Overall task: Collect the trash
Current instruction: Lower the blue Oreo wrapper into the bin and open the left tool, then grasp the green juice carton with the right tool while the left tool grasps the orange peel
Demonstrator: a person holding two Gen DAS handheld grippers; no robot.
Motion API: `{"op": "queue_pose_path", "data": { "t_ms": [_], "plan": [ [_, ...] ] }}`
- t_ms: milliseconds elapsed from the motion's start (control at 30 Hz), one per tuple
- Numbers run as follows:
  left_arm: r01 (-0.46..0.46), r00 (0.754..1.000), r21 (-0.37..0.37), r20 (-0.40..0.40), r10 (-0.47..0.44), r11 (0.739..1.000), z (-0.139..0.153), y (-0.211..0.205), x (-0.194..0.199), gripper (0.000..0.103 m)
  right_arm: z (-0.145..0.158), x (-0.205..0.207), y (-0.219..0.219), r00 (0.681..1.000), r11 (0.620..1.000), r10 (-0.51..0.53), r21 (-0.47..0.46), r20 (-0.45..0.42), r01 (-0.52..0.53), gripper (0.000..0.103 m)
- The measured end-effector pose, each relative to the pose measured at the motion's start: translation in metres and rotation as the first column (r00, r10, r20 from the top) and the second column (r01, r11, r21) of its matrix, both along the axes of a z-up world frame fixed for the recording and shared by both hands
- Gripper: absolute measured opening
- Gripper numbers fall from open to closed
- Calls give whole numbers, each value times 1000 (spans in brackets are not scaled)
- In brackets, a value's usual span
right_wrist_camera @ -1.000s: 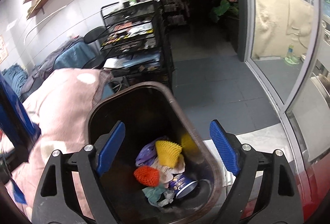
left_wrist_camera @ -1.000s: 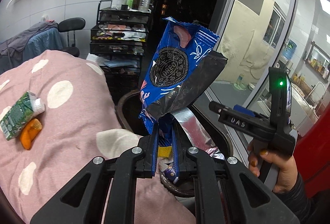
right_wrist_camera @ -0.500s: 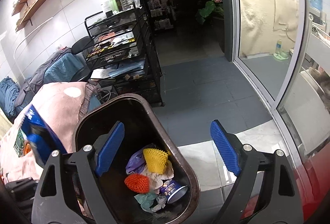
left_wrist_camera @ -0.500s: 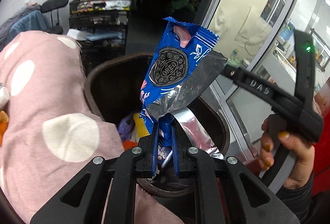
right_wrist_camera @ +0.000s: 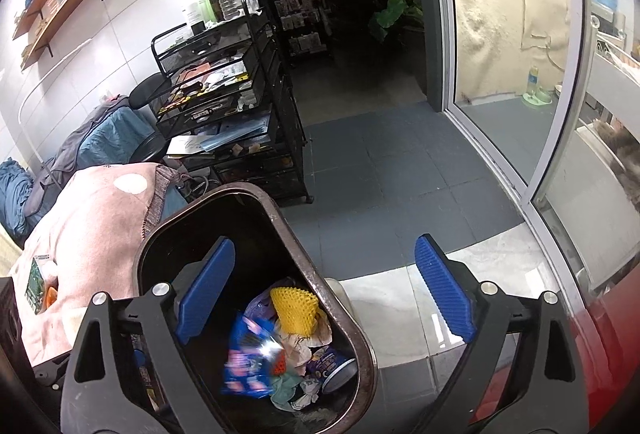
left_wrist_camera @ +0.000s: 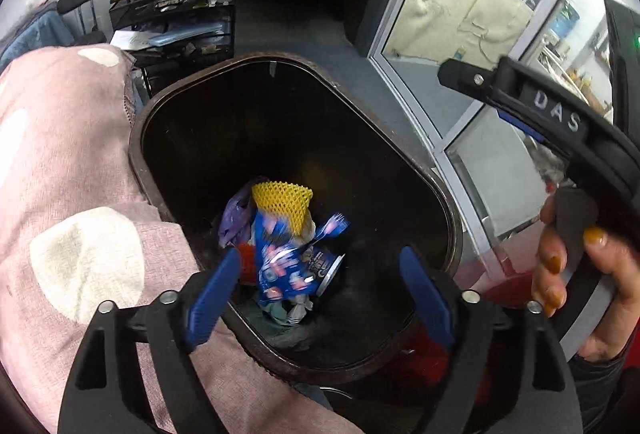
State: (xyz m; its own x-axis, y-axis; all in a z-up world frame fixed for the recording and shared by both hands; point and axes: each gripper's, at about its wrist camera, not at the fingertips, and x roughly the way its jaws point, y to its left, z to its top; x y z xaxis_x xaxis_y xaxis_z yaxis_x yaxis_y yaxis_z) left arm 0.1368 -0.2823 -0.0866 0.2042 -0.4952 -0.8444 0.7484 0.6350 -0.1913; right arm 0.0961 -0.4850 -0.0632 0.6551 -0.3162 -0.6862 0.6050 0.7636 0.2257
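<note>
A dark brown trash bin stands beside a pink dotted blanket; the bin also shows in the right wrist view. The blue Oreo wrapper is blurred inside the bin on other trash, also seen in the right wrist view. My left gripper is open and empty above the bin. My right gripper is open and empty over the bin's right rim. A green carton and an orange piece lie on the blanket.
In the bin lie a yellow foam net, an orange net, a purple bag and a blue cup. A black wire rack stands behind. A glass sliding door is at right.
My left gripper opened and let go of the Oreo wrapper, which dropped into the bin. The left gripper tilted down over the bin. The right gripper stayed open and drew back a little.
</note>
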Motion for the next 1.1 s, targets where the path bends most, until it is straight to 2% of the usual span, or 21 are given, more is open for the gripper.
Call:
{"op": "queue_pose_path", "data": {
  "t_ms": [267,533,767,933,1100],
  "plan": [
    [-3,997,-36,83,6,999,15,9,-6,88,-2,0,4,1000,1000,21,3,6,-21,95],
    [-47,985,-112,161,64,993,41,41,-16,92,-2,3,15,997,998,68,6,29,-69,95],
    [-96,962,-143,243,129,985,57,79,-24,94,1,7,34,988,990,138,-7,64,-137,95],
    [-158,947,-169,252,198,973,64,112,-18,95,3,11,50,980,983,183,-18,79,-182,95],
    [-235,921,-181,273,278,955,69,144,-8,95,10,20,73,963,968,252,-28,95,-250,95]
  ]
}}
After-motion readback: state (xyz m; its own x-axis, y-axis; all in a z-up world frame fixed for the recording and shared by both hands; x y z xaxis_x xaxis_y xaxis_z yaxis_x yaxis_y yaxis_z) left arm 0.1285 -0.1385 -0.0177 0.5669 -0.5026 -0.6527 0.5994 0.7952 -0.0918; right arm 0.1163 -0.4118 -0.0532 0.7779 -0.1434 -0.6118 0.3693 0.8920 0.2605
